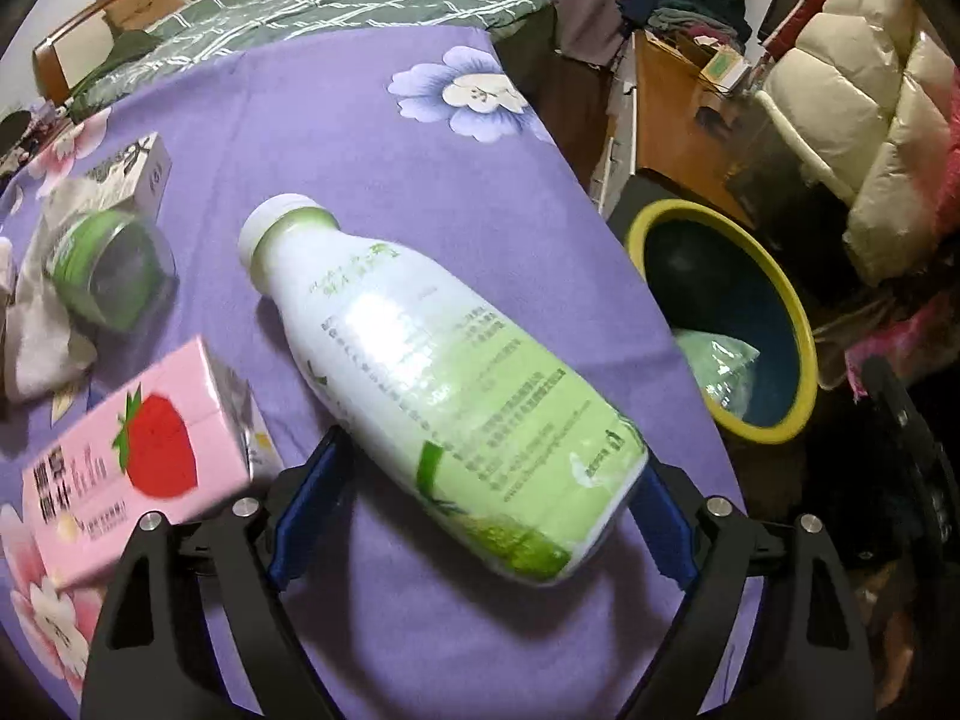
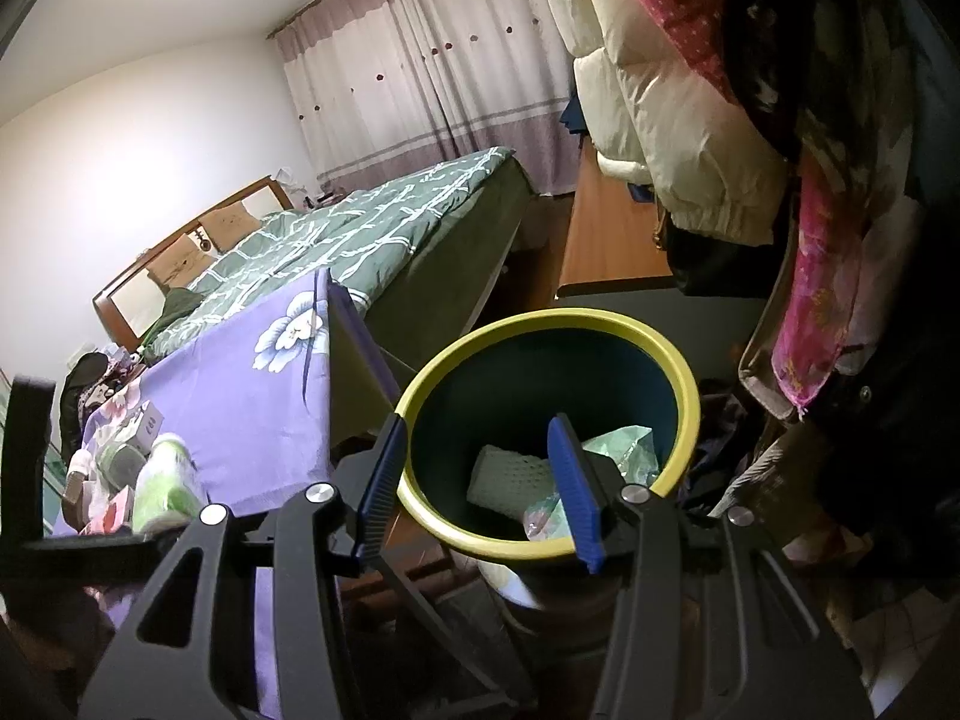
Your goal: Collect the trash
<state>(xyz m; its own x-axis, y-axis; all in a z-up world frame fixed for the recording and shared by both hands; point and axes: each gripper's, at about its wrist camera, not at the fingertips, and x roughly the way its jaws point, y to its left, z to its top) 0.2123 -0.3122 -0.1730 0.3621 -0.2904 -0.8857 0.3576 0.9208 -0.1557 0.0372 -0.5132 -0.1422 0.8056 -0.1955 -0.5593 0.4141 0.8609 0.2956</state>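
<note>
A white and green plastic bottle [image 1: 420, 348] lies slanted on the purple flowered cloth [image 1: 336, 138], cap pointing away. My left gripper [image 1: 492, 450] straddles its lower half, and both blue pads [image 1: 306, 510] touch its sides at their tips. To the right of the table stands the yellow-rimmed bin [image 1: 780, 312], dark inside, with a pale green plastic bag in it. In the right wrist view my right gripper [image 2: 477, 420] hangs open over the bin [image 2: 540, 324], nothing between its fingers. Below it lie a white pad [image 2: 504, 474] and crumpled plastic [image 2: 624, 450].
A pink strawberry carton [image 1: 132, 456] lies just left of my left gripper. Behind it are a green-lidded jar [image 1: 108, 270], a white box [image 1: 132, 171] and a white rag [image 1: 42, 330]. A bed [image 2: 360, 228] stands beyond the table, with a wooden desk [image 2: 606, 240] and hanging jackets [image 2: 690, 120] to the right.
</note>
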